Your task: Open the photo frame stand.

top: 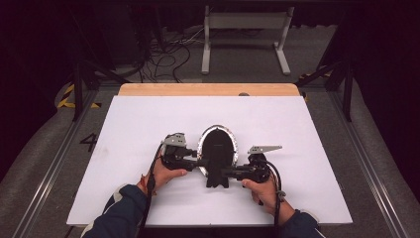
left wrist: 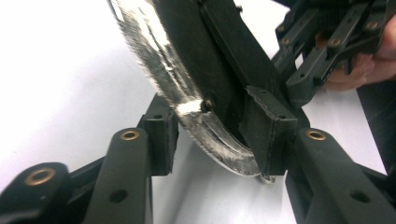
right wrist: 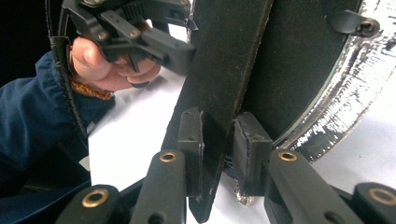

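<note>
An oval frame (top: 217, 144) with a silvery rim (left wrist: 159, 60) and a black back lies on the white table (top: 148, 119), its black stand (top: 217, 176) pointing toward me. My left gripper (top: 200, 162) comes in from the left. Its pads (left wrist: 161, 135) close on the lower rim and back, one on each side. My right gripper (top: 225, 172) comes from the right and is shut on the flat black stand (right wrist: 224, 93), which sits between its pads (right wrist: 191, 135). The left gripper (right wrist: 135, 28) and its hand show beyond the stand.
A wooden strip (top: 208, 89) runs along the table's far edge. Beyond it on the floor stand a white metal frame (top: 245, 29) and loose cables (top: 163, 59). Metal rails (top: 366, 163) flank the table. The white sheet around the frame is bare.
</note>
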